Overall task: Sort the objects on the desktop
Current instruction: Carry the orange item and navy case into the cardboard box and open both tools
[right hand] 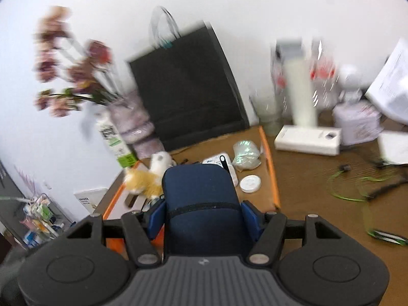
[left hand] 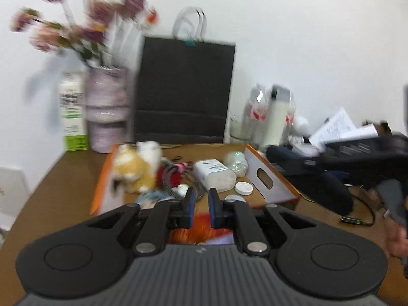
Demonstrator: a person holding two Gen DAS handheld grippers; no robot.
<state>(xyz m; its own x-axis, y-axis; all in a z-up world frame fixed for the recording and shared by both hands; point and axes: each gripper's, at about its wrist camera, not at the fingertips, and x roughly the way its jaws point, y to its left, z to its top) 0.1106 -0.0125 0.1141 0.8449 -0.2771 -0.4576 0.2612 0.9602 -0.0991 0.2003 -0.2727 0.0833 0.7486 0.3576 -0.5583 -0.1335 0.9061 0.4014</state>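
Right gripper [right hand: 202,219]: jaws clamped on a dark blue pouch [right hand: 201,204], long axis pointing away. Left gripper [left hand: 201,209]: jaws closed, empty. The orange-rimmed tray [right hand: 270,158], holding a plush toy [left hand: 137,168] and white case [left hand: 214,173], lies just beyond and below both on the counter [right hand: 318,178]. Both grippers tilt downward; the right looks placed to deposit.
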